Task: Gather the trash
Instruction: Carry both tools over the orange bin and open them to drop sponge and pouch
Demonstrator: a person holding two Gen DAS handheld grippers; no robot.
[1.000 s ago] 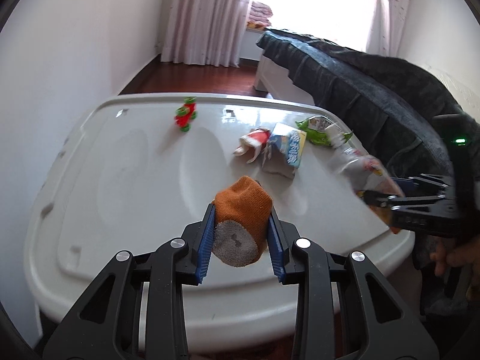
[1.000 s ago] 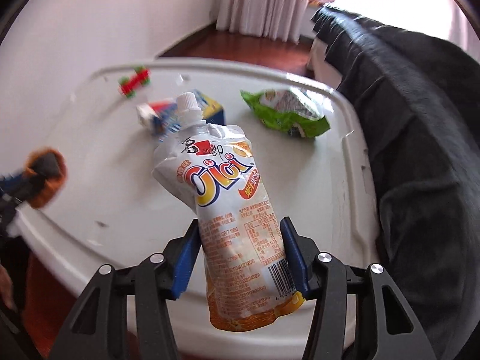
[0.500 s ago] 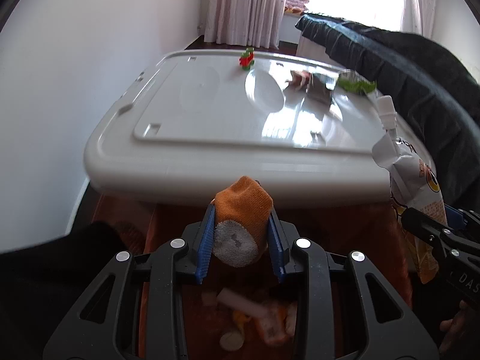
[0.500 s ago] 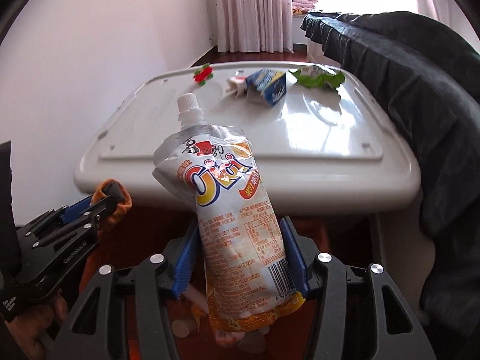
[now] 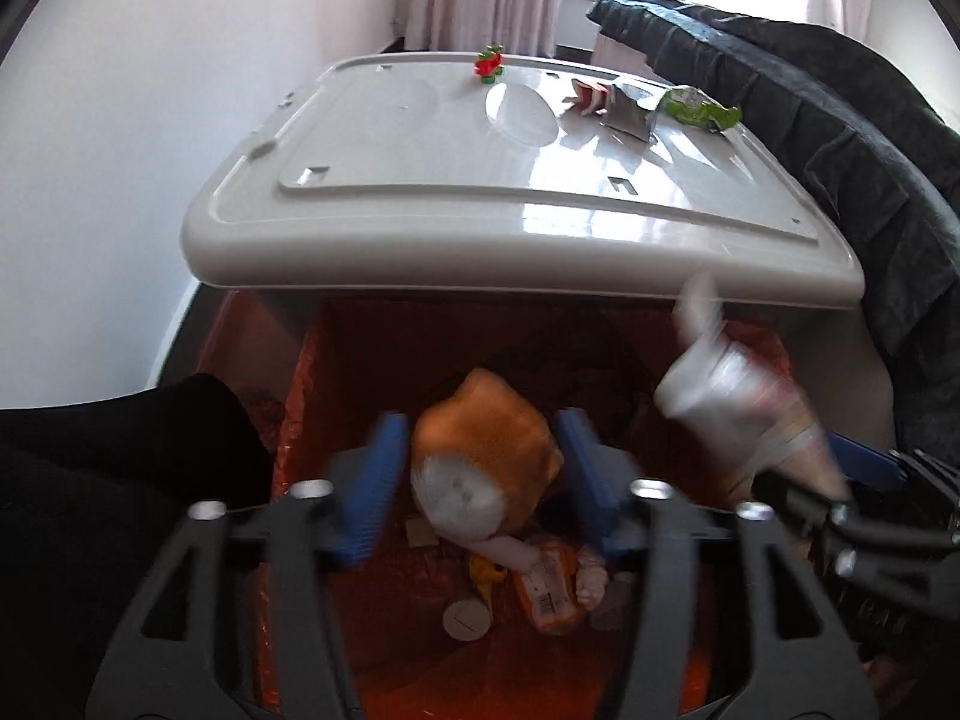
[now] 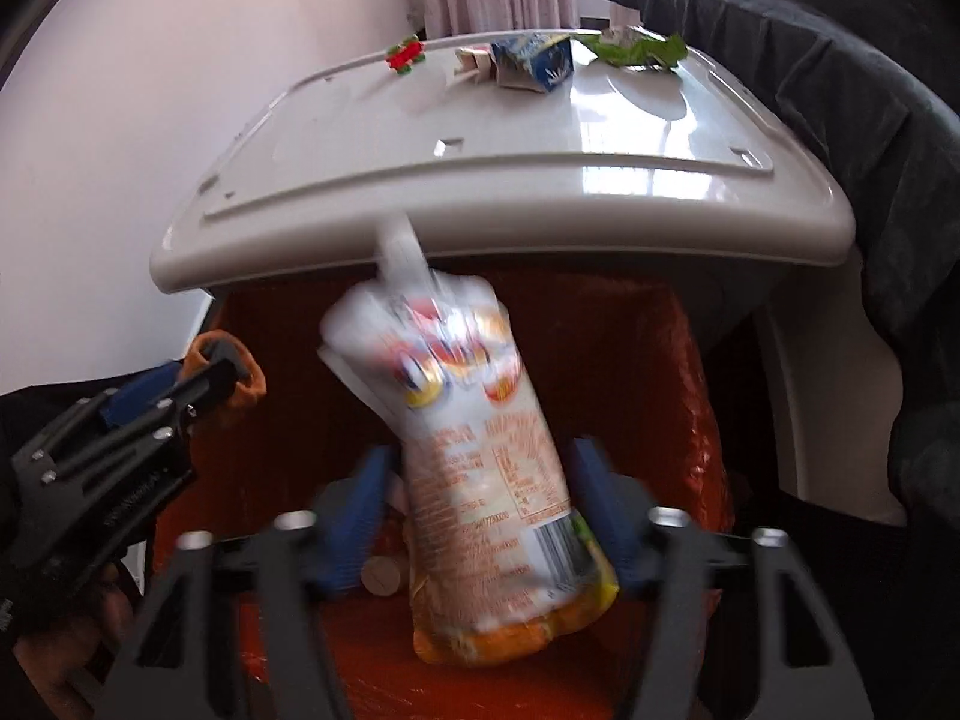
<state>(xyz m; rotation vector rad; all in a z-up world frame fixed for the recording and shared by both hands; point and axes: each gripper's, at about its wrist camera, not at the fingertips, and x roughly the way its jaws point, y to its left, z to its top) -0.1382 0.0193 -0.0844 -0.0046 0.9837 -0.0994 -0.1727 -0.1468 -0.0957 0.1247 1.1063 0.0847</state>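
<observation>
Both grippers hang over an orange-lined trash bin point(image 5: 312, 372) below the white table's point(image 5: 480, 180) front edge. My left gripper point(image 5: 480, 474) has its jaws spread, and the orange sock point(image 5: 480, 450) sits loose between them, blurred. My right gripper point(image 6: 486, 504) has its jaws spread too, and the drink pouch point(image 6: 474, 438) between them is blurred. The pouch point(image 5: 738, 414) and the right gripper also show in the left wrist view. The left gripper point(image 6: 198, 372) with the sock point(image 6: 252, 378) shows at left in the right wrist view.
On the table's far side lie a red-green toy point(image 5: 489, 65), a small carton point(image 5: 591, 97), a blue carton point(image 6: 534, 63) and a green wrapper point(image 5: 699, 108). A dark blanket point(image 5: 840, 120) lies on the right. Several pieces of trash point(image 5: 540, 582) lie in the bin.
Both grippers have moved back from the table and down over the bin. Both sets of jaws have opened, and the sock and the pouch are coming loose.
</observation>
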